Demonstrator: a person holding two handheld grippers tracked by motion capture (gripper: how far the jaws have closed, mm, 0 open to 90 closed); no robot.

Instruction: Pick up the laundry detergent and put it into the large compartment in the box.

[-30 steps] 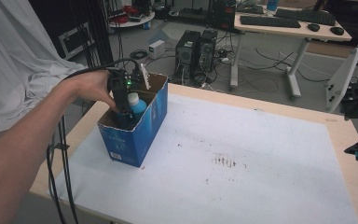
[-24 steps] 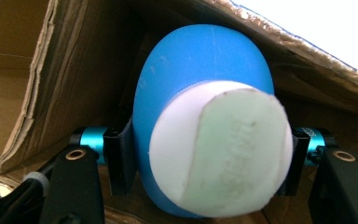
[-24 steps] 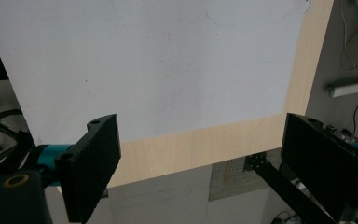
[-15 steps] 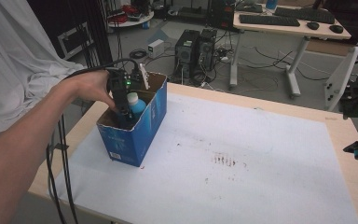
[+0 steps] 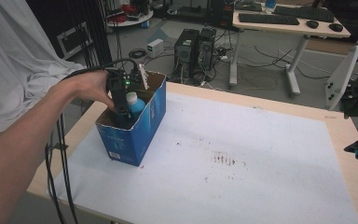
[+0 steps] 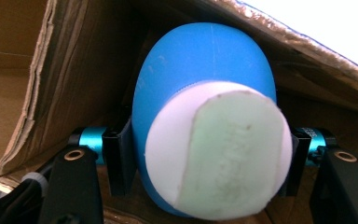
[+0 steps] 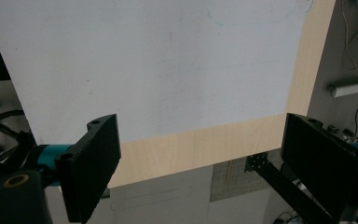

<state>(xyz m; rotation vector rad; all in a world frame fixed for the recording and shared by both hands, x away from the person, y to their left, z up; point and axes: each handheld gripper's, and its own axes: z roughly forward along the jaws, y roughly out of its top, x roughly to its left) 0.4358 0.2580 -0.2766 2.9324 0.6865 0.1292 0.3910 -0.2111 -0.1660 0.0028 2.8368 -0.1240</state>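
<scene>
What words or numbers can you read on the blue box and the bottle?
Blue box: white print on its side, too small and blurred to read.
Blue bottle: no words on it; faint raised marks on its white cap, not readable.

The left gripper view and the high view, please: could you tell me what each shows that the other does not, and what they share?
The left gripper view alone shows the two black jaws pressed against the sides of the blue bottle, with its white cap facing the camera. The high view alone shows the hand, the box's blue outside, and the white sheet on the table. Both show the bottle inside the cardboard box.
</scene>
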